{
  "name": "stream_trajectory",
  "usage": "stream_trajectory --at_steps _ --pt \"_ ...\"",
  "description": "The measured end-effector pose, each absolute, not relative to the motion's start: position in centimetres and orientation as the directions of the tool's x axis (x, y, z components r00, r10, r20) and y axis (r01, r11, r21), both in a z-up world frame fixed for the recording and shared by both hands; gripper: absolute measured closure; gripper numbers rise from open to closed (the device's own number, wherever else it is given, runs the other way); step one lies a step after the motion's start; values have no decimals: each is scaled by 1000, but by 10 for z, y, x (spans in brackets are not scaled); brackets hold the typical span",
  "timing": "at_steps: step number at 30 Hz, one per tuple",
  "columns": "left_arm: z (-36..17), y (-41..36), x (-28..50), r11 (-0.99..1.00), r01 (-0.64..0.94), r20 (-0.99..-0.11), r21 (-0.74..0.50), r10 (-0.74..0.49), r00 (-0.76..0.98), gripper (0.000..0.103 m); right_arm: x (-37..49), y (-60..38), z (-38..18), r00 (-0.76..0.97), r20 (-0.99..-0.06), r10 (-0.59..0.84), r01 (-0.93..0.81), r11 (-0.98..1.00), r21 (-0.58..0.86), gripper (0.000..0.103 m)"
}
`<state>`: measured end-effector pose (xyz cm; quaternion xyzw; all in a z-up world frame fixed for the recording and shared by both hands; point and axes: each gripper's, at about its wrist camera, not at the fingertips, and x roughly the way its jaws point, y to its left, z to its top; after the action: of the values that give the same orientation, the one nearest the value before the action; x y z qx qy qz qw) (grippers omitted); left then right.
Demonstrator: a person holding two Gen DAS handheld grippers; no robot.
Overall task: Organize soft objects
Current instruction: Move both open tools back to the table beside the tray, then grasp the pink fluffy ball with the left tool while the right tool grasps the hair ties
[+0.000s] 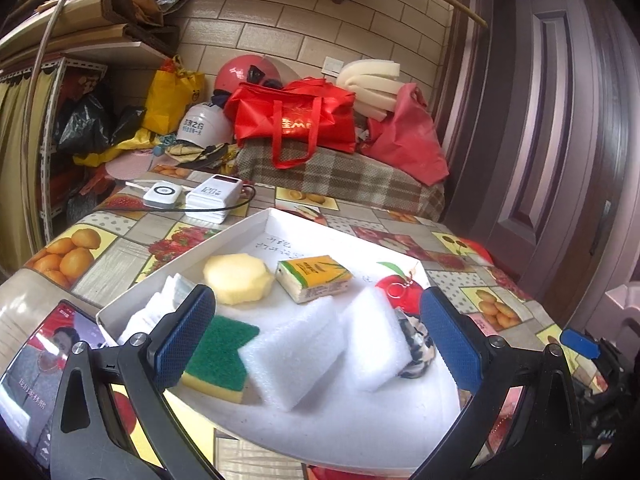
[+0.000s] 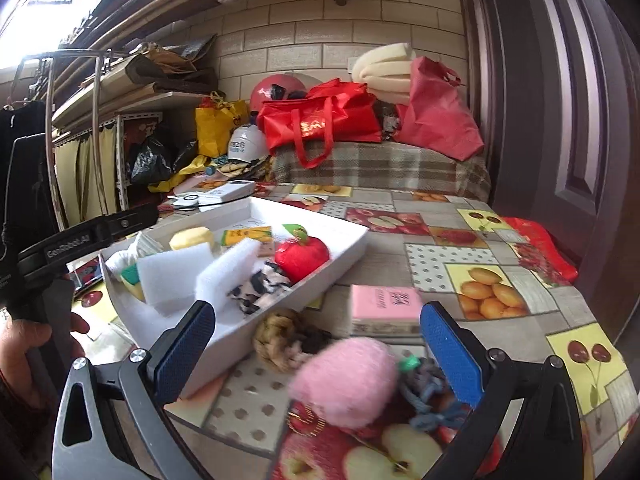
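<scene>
The left gripper's side reads "GenRobot.AI" at the left edge of the right wrist view. A white power bank (image 1: 214,196) in the upper middle shows "120".

The left gripper (image 1: 316,340) gapes wide over the white tray (image 1: 256,224), above two fibrous white foam pads (image 1: 296,354).

The right gripper (image 2: 316,350) is spread wide and empty around a fuzzy pink ball (image 2: 346,384), lower centre, beside a braided tan knot (image 2: 280,338) and a pink box (image 2: 384,306).

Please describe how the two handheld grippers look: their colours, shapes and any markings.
Both the left gripper and the right gripper have black, angular finger arms with triangular cut-outs and silver round bolts. Their pads are blue rectangles with a fine dotted texture. In the right wrist view, the left gripper's black body bears white lettering, roughly "GenRobot.AI". No cables or sleeves are visible.
</scene>
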<state>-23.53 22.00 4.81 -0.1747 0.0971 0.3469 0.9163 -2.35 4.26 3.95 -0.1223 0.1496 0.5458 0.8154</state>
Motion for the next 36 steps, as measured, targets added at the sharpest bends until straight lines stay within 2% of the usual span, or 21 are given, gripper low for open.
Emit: stream_trajectory --at_steps 6,10,11,13,15,17,19,21,23,25,26,28,29,33,36 --pt "52 165 -193 859 -506 -316 -76 460 829 0 54 -5 30 356 -534 767 -899 437 29 1" --pt "45 127 -149 944 -329 -426 4 300 854 0 64 -1 20 270 -615 741 -926 374 44 4" --pt "43 120 -138 956 -293 -464 -2 259 847 0 63 4 17 249 -635 731 -935 352 39 8" --pt "37 109 -120 959 -284 -519 19 252 817 0 58 17 10 251 -670 698 -944 330 -9 17" --pt "35 103 -112 961 -275 -539 31 248 805 0 58 31 4 270 -696 665 -945 323 -57 31" --pt "33 104 -110 962 -273 -550 23 240 800 0 65 44 -2 258 -721 643 -946 321 -53 33" --pt "31 107 -107 962 -272 -566 8 229 792 1 68 52 -4 215 -733 646 -954 298 -17 48" --pt "29 108 -101 962 -275 -580 2 225 783 5 68 53 -3 211 -727 654 -957 291 -15 74" --pt "27 108 -93 961 -277 -600 11 228 767 6 70 48 -2 214 -720 660 -953 304 -4 82" --pt "24 106 -82 963 -269 -618 30 230 752 11 79 41 -1 216 -714 666 -938 344 37 84" --pt "22 104 -76 963 -266 -630 44 234 741 17 86 36 -1 212 -711 670 -928 366 68 84" --pt "16 103 -61 959 -273 -665 76 253 703 33 99 28 0 196 -701 686 -906 400 138 84" --pt "12 103 -54 957 -279 -689 82 257 678 47 103 25 0 187 -696 694 -897 409 167 84" --pt "6 105 -45 950 -298 -713 93 273 646 51 107 20 2 171 -677 715 -885 414 214 88" --pt "9 101 -50 956 -281 -689 86 261 676 54 100 16 9 185 -649 738 -897 397 195 93"
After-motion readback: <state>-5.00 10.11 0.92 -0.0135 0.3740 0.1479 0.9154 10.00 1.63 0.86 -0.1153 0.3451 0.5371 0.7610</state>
